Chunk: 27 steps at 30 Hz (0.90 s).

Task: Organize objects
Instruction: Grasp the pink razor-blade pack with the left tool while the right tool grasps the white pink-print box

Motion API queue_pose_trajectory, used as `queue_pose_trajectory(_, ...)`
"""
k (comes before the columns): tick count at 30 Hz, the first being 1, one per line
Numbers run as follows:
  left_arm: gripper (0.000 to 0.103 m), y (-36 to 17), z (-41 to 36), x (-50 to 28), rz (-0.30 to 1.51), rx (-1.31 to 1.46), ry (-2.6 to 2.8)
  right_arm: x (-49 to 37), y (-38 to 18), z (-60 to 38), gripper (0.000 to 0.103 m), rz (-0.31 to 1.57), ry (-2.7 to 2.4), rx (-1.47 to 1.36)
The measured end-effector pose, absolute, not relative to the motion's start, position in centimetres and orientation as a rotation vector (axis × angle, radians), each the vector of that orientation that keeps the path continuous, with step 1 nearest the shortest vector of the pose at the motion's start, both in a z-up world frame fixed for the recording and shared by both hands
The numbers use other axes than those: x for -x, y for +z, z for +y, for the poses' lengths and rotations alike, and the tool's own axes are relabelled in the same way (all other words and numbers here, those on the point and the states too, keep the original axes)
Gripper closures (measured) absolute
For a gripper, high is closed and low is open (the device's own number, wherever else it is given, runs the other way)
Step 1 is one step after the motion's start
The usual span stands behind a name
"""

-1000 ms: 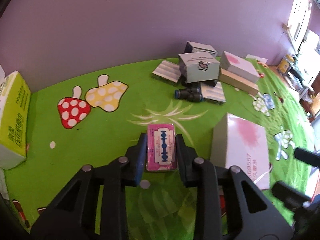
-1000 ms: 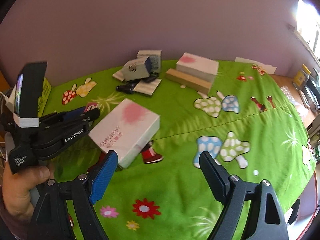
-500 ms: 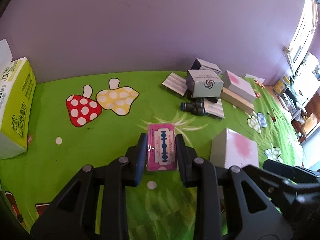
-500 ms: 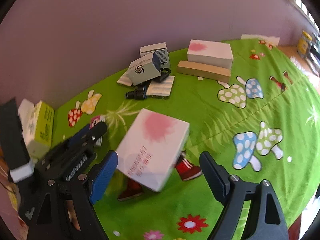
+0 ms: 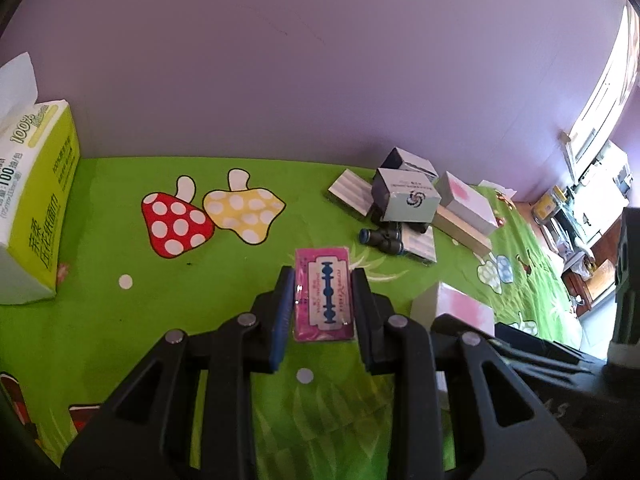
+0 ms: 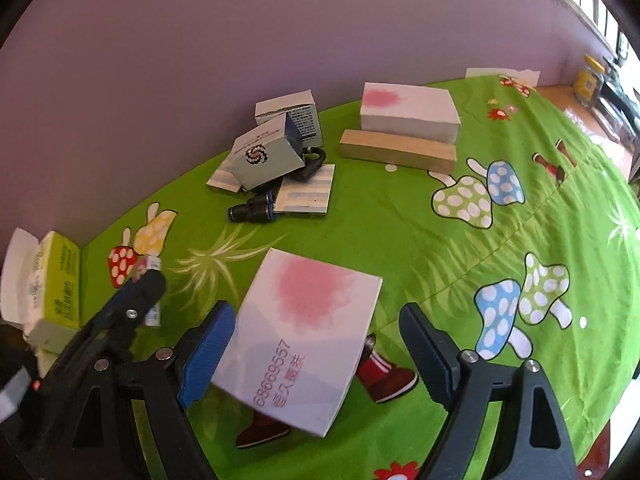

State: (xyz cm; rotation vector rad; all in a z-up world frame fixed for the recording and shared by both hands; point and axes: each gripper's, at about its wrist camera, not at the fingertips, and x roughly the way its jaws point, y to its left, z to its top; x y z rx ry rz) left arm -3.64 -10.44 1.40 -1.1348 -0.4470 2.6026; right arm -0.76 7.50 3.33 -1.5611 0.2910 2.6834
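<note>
Clearly pinching the pink razor-blade packet (image 5: 324, 294) flat between the pads of the left gripper (image 5: 323, 300), label up, clear of the green mushroom-print cloth (image 5: 120, 312), probably to keep it out of the way while clearing room for the next pick. Straddling the near pink-and-white box (image 6: 304, 328) with the right gripper (image 6: 316, 344), jaws spread wide; one blue pad sitting at the box's left edge, the other standing apart from its right edge, so not gripping yet. Likely lining up for a squeeze across the box's width. Needing care, since the box is lying skewed to the jaws.

Lying well apart at the far side: a loose heap of a grey swirl-logo carton (image 6: 266, 158), a second small carton (image 6: 290, 118), striped packets (image 6: 306, 196) and a black tube fitting (image 6: 252, 210); beside it, a second pink-and-white box (image 6: 408, 112) touching a wooden block (image 6: 396, 150). Showing nothing of any carton's contents, all being closed or turned away. Standing at the far left, a green tissue box (image 5: 36, 208) with a tissue poking out of its top.
</note>
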Motion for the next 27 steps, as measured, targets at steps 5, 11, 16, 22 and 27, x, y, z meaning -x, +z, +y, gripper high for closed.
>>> queue_pose_trajectory(5, 0.071, 1.6, -10.7, 2.9, -0.49, 1.121, 2.601, 0.5, 3.5, 6.8, 0.016, 0.179, 2.711, 1.489)
queue_pose_trajectory(11, 0.071, 1.1, -11.4, 3.7, -0.527, 1.108, 2.613, 0.8, 3.4, 6.1, 0.016, 0.177, 2.718, 1.511)
queue_pose_trajectory(16, 0.071, 1.4, -11.3, 3.7, -0.534, 1.1, 2.593, 0.3, 3.0, 5.4, 0.016, 0.191, 2.743, 1.571)
queue_pose_trajectory(22, 0.071, 1.7, -10.8, 3.4, -0.512, 1.104, 2.577, 0.8, 1.8, 4.5, 0.016, 0.056, 2.733, 1.555)
queue_pose_trajectory(27, 0.071, 1.5, -10.3, 3.7, -0.496, 1.104, 2.564, 0.9, 1.8, 5.5, 0.027, 0.03, 2.75, 1.528)
